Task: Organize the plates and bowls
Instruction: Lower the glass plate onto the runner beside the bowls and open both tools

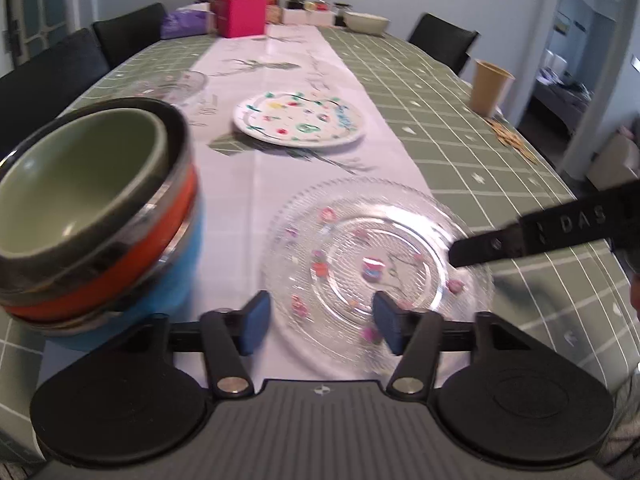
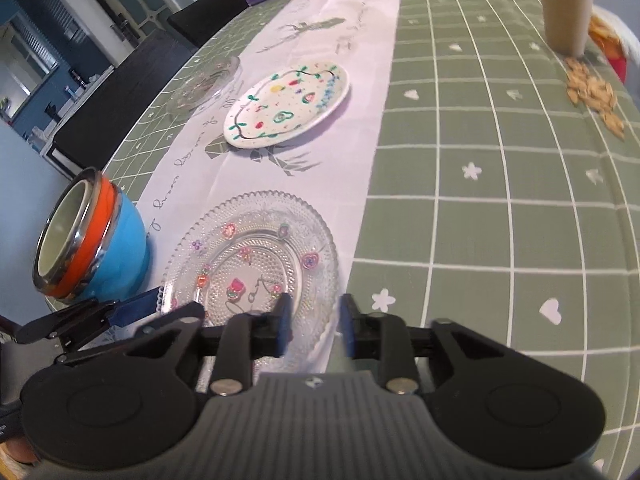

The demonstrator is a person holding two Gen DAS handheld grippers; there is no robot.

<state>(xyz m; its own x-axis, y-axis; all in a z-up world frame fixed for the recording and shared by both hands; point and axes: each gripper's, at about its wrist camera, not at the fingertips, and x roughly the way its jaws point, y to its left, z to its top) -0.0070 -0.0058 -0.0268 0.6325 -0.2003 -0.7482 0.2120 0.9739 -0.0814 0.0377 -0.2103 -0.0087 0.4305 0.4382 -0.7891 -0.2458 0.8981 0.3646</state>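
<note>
A clear glass plate (image 1: 372,264) with small flower decals lies on the white runner, close in front of both grippers; it also shows in the right wrist view (image 2: 256,256). My left gripper (image 1: 322,322) is open over its near rim. My right gripper (image 2: 314,324) is open, its jaws on either side of the plate's right rim, and reaches in from the right in the left wrist view (image 1: 456,258). A stack of nested bowls (image 1: 92,208), green inside orange and blue, stands left of the plate (image 2: 92,236). A white painted plate (image 1: 298,118) lies further back (image 2: 286,104). A glass bowl (image 1: 176,84) sits far left (image 2: 204,84).
A tan paper cup (image 1: 490,88) (image 2: 566,16) stands at the right with scattered nut shells (image 2: 592,92) beside it. A pink box (image 1: 240,16), bottles, jars and a white bowl (image 1: 366,22) crowd the table's far end. Dark chairs (image 1: 128,34) line the left edge.
</note>
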